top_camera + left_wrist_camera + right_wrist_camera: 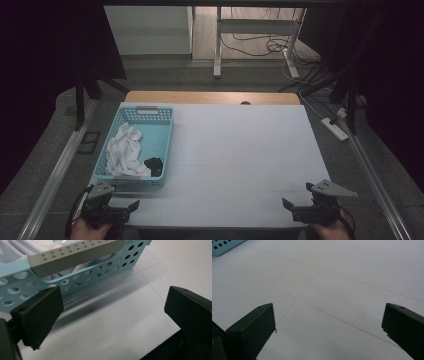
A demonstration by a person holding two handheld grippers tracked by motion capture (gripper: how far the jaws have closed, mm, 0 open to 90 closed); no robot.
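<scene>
Left gripper (131, 205) at table's (240, 150) seven o'clock, jaws wide and empty, pale blue basket (165, 145) just beyond at its twelve o'clock, right gripper (287, 204) at five o'clock, likewise agape, basket well apart toward ten o'clock.

The high view looks forward and down from above the person's edge of the surface (240, 165), far enough off to take in the whole blue basket (136, 148) at its left side. The left gripper view sits low and very close to that basket (75, 272), facing its perforated near wall. The right gripper view, also low over the surface (332, 290), looks across it and catches one corner of the same basket (225, 245) far off at its top left.
</scene>
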